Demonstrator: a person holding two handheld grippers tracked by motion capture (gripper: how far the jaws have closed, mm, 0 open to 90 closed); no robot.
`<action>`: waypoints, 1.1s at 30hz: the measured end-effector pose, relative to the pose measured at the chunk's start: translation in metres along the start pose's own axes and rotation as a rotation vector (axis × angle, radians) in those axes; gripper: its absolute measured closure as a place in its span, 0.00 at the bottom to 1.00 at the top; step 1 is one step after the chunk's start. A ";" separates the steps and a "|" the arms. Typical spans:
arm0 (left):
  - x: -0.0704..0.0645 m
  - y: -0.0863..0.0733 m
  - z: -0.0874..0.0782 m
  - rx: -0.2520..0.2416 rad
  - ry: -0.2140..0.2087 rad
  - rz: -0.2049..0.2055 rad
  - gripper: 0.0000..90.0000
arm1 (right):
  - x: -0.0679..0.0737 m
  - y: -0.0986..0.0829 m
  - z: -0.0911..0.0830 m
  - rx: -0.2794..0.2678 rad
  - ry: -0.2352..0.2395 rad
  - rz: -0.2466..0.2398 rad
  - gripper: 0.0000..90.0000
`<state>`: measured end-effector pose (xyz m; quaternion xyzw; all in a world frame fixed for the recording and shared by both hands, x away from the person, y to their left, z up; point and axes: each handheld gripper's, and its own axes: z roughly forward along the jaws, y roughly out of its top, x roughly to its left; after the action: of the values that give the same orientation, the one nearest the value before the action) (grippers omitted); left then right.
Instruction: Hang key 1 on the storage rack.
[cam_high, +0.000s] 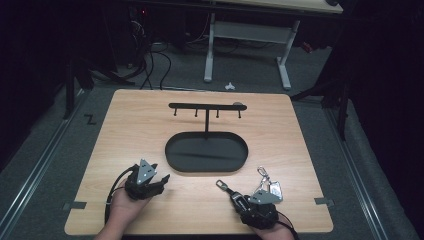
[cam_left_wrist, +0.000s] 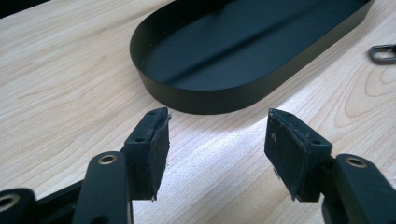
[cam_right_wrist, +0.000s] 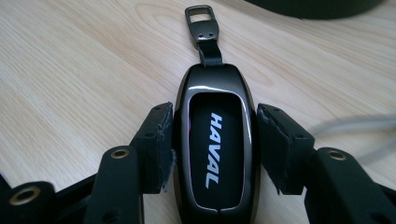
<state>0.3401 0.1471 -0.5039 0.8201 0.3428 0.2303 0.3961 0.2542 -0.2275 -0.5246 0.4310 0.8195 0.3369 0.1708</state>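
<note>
A glossy black car key fob (cam_right_wrist: 215, 154) marked HAVAL lies on the wooden table (cam_high: 140, 125), its strap and metal ring (cam_right_wrist: 201, 18) pointing away from me. My right gripper (cam_right_wrist: 215, 149) holds it between both pads by its sides; in the high view this gripper (cam_high: 244, 200) is at the front right, with the ring (cam_high: 221, 185) sticking out ahead. My left gripper (cam_left_wrist: 217, 149) stands open over bare wood with nothing between its fingers, just short of the black oval tray (cam_left_wrist: 205, 98). From above, the left gripper (cam_high: 161, 181) is at the front left.
The oval tray (cam_high: 172, 160) sits mid-table, the base of a black stand whose crossbar (cam_high: 206, 106) carries several small hooks. A silver bunch of keys with a clip (cam_high: 269, 184) lies beside my right hand. A white desk frame (cam_high: 247, 45) stands on the floor beyond.
</note>
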 end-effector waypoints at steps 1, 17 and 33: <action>0.000 0.000 0.000 0.001 0.000 -0.003 0.45 | -0.003 -0.002 -0.003 0.002 -0.003 0.002 0.54; 0.004 0.000 0.001 -0.023 -0.043 -0.068 0.44 | -0.006 0.025 -0.001 0.050 0.018 -0.019 0.44; 0.024 -0.005 -0.007 -0.052 -0.053 -0.132 0.43 | -0.003 0.094 0.046 0.465 0.011 -0.193 0.45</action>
<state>0.3496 0.1700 -0.5013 0.7910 0.3796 0.1908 0.4403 0.3377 -0.1737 -0.4912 0.3764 0.9133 0.1236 0.0941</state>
